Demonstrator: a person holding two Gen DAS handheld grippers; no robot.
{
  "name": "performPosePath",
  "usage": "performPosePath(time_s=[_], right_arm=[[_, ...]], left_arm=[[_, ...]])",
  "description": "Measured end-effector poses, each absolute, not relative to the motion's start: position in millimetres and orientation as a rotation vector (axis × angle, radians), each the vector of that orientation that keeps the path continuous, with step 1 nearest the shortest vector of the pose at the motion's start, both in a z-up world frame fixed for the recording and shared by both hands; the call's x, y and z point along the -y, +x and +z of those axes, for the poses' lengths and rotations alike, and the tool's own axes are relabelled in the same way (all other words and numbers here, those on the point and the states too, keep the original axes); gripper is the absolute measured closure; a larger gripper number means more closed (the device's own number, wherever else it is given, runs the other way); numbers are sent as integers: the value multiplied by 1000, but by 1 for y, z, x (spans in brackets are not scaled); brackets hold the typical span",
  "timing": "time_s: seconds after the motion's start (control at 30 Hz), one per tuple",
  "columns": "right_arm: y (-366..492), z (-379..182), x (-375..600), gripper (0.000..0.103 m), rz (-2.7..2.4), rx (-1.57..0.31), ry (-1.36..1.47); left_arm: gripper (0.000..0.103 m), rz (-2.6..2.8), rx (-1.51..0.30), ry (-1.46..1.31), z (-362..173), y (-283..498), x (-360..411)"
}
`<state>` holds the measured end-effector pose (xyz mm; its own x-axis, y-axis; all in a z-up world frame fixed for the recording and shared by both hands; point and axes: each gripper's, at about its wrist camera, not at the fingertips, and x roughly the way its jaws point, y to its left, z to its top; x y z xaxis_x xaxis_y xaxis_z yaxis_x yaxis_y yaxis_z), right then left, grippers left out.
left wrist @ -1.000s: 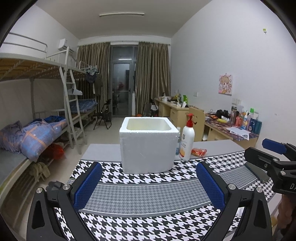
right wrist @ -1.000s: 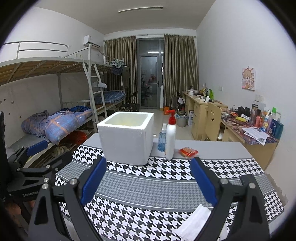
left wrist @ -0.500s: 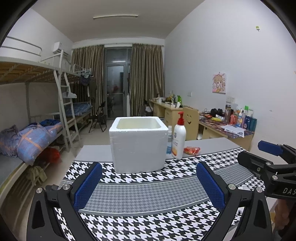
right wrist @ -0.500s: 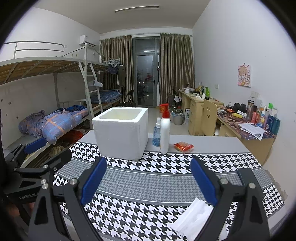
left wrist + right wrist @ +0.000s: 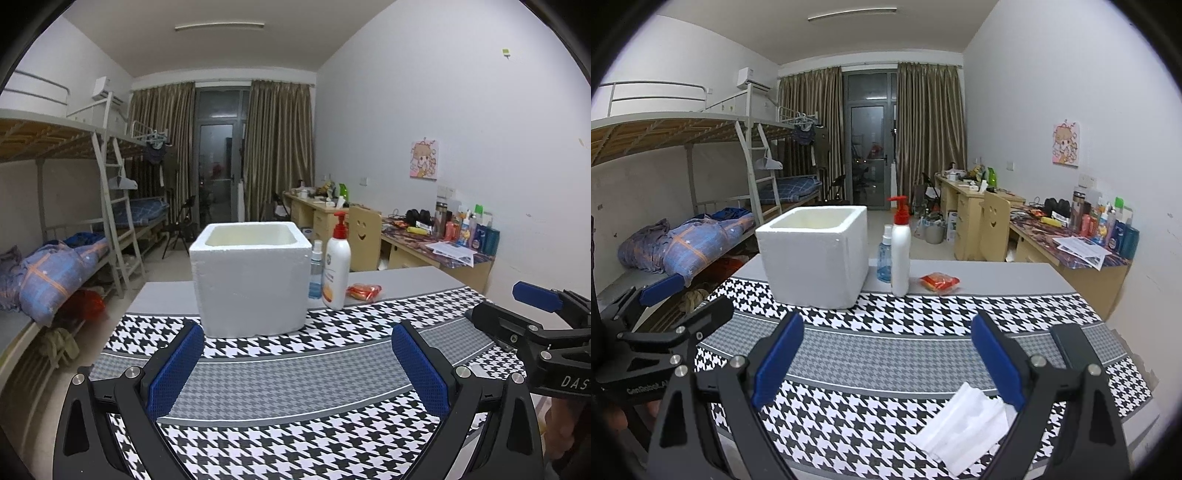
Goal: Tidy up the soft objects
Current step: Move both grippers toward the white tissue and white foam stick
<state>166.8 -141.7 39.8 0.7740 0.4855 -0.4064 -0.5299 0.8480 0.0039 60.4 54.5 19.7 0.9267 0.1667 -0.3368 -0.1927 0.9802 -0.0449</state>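
A white foam box [image 5: 251, 280] stands open-topped on the houndstooth cloth [image 5: 295, 373]; it also shows in the right wrist view [image 5: 814, 254]. A white folded tissue pack [image 5: 964, 424] lies near the table's front, just under my right gripper's right finger. A small red-orange packet [image 5: 940, 282] lies right of the bottles, also in the left wrist view [image 5: 364, 291]. My left gripper [image 5: 295, 369] is open and empty above the cloth. My right gripper [image 5: 886, 358] is open and empty too.
A white pump bottle [image 5: 900, 251] and a small blue spray bottle [image 5: 885, 254] stand right of the box. A dark flat object [image 5: 1071, 347] lies at the cloth's right. Bunk beds are on the left, cluttered desks [image 5: 1071, 236] on the right.
Both grippers have drawn back and turned slightly, so the box and bottles look smaller and shifted left. More of the tissue pack shows under the right gripper. Both stay open.
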Motion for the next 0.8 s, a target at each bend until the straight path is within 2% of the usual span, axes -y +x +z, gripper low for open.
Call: performPosePath(time_s=[0.8], right_arm=[[169,27,195,9,416,-429,-77]], left_arm=[[1,39,-379,-56,9,80,-12]])
